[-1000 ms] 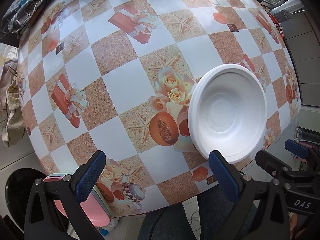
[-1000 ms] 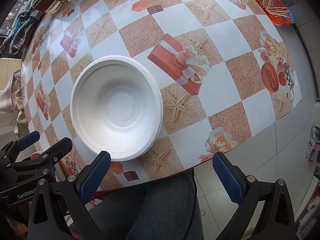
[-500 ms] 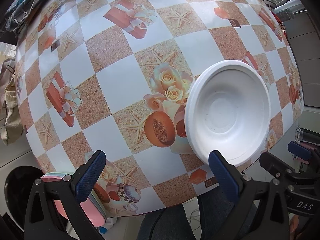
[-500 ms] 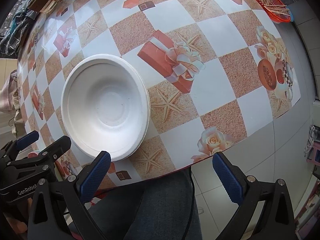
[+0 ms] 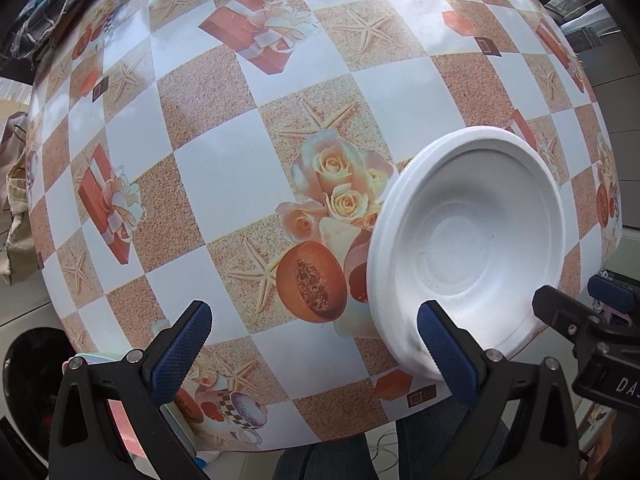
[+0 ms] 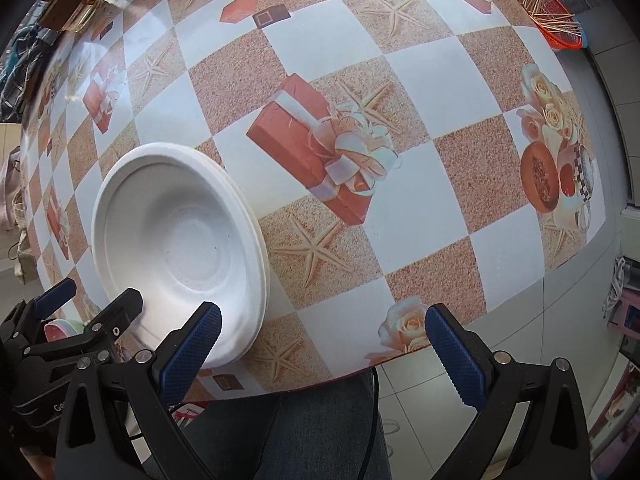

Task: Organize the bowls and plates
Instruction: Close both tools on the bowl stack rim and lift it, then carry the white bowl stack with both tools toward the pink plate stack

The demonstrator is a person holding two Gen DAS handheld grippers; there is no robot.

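A white foam bowl (image 5: 472,240) sits near the table's front edge; it also shows in the right wrist view (image 6: 180,248). My left gripper (image 5: 316,348) is open and empty, with its right finger (image 5: 448,356) over the bowl's near rim. My right gripper (image 6: 320,352) is open and empty, with its left finger (image 6: 192,348) over the bowl's near rim. Each gripper shows at the edge of the other's view. A stack of pink and pastel dishes (image 5: 120,408) lies below the table edge at the left, mostly hidden.
The table (image 5: 240,176) has a checked cloth with gift boxes, roses and starfish. An orange basket of sticks (image 6: 556,20) stands at the far right corner. Cloths (image 5: 48,12) lie at the far left. The person's legs (image 6: 304,432) are under the front edge.
Both grippers have moved forward and closer to the bowl, which now looks larger and sits against the inner finger of each. The jaws stay open.
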